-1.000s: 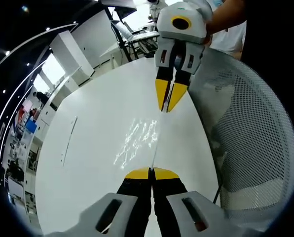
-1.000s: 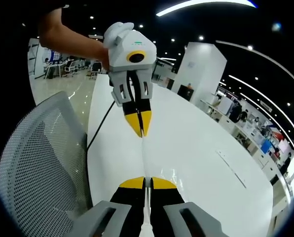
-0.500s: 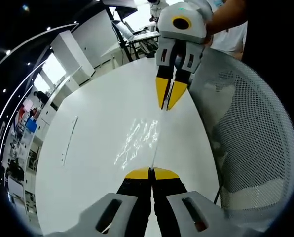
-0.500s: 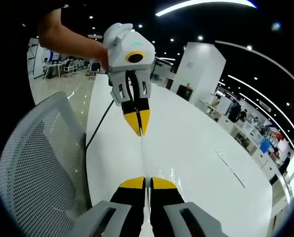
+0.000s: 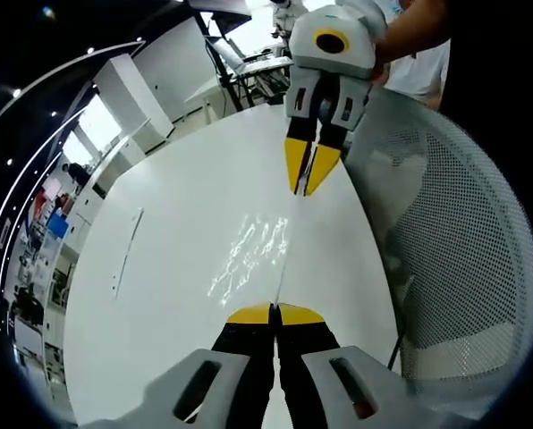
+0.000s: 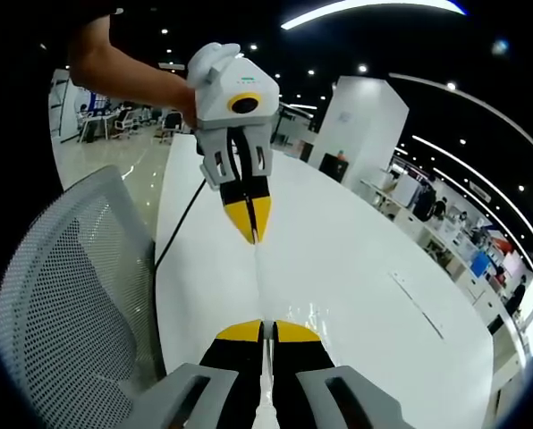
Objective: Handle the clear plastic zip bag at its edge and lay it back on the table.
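The clear plastic zip bag hangs stretched between my two grippers above the white table, showing mostly as glints. In the left gripper view my left gripper is shut on one end of the bag's top edge, and the right gripper pinches the far end. Seen from the right gripper view, the bag's edge runs as a thin line from my right gripper up to the left gripper. Both pairs of yellow-tipped jaws are closed on the plastic.
A grey mesh office chair stands close against the table's near edge. A thin dark slot marks the tabletop. A black cable hangs off the table edge. A person's arm holds the left gripper.
In the left gripper view the right gripper has drifted slightly up and away. Both grippers stay shut on the bag's edge.
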Motion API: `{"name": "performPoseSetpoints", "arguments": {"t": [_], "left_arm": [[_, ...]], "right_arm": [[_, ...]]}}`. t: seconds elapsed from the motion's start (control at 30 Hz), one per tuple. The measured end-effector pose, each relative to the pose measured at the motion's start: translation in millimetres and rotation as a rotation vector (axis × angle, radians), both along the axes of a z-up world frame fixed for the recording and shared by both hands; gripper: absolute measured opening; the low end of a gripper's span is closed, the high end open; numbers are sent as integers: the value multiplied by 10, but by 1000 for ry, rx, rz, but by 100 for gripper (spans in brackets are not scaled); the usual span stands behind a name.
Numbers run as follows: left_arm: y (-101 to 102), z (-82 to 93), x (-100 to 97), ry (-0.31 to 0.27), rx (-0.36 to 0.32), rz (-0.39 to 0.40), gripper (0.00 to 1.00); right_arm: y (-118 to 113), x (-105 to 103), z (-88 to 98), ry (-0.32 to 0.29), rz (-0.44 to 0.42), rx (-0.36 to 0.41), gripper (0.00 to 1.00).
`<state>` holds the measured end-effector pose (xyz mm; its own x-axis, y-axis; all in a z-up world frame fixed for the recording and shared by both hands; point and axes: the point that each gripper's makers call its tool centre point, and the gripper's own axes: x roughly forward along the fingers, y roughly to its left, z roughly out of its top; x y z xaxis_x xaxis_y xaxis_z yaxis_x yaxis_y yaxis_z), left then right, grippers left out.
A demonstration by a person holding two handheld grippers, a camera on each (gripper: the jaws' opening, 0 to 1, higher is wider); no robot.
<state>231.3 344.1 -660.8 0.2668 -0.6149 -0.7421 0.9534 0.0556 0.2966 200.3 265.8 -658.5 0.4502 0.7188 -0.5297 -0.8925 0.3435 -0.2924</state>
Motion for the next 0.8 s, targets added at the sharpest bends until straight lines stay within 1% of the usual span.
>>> {"name": "performPoseSetpoints", "arguments": {"t": [0.8], "left_arm": [[31,11,21,-1,-1,10,0]], "right_arm": [[-38,11,9,-3,-6,-2,0]]}}
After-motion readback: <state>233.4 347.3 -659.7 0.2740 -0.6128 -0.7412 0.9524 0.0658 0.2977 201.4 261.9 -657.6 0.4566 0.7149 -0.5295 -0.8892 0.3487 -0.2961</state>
